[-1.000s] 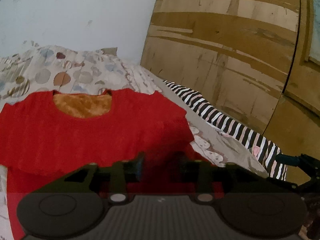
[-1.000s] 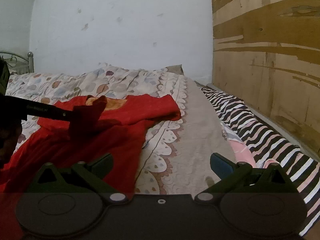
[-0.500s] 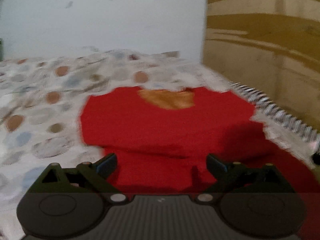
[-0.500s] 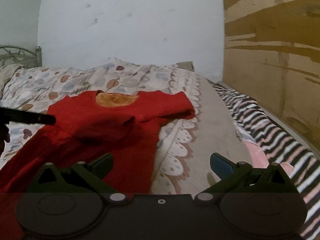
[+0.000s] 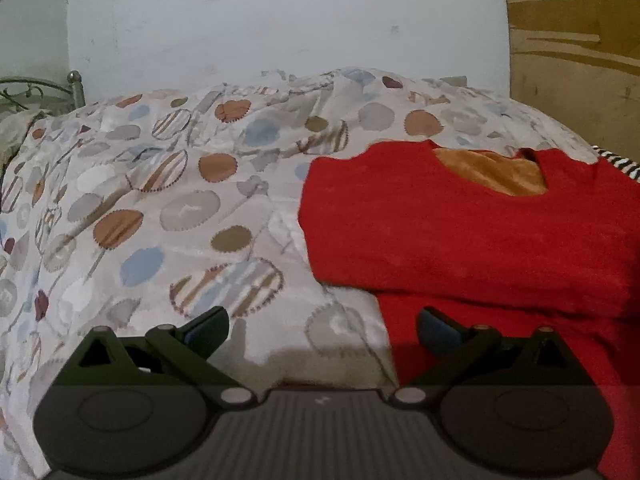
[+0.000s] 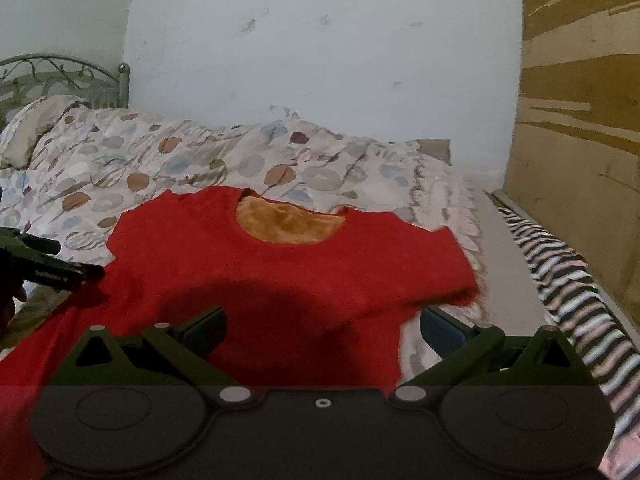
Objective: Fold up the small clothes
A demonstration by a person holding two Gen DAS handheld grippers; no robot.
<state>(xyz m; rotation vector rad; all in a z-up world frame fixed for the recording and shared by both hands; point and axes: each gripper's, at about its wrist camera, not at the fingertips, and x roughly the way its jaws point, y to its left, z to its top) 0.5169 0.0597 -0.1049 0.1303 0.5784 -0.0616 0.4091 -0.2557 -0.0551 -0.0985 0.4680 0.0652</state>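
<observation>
The red sweater point(image 6: 288, 276) lies flat on the bed point(image 5: 168, 216), sleeves folded across its chest. Both the left gripper point(image 5: 322, 330) and right gripper point(image 6: 322, 326) hover with jaws spread, holding nothing. The soft, rumpled quilt point(image 6: 192, 160) beyond the sweater could bunch under a grab, dragging the folded sleeves loose. A white wall point(image 6: 320, 80) rises behind the sweater, with wooden panelling point(image 6: 580, 140) to its right.

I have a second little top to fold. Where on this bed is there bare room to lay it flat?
The widest free patch is the dotted quilt left of the red sweater, up to the pillow. A narrower beige strip lies between sweater and striped cloth. The middle is crowded: the sweater fills it, with the left claw at its edge.
</observation>
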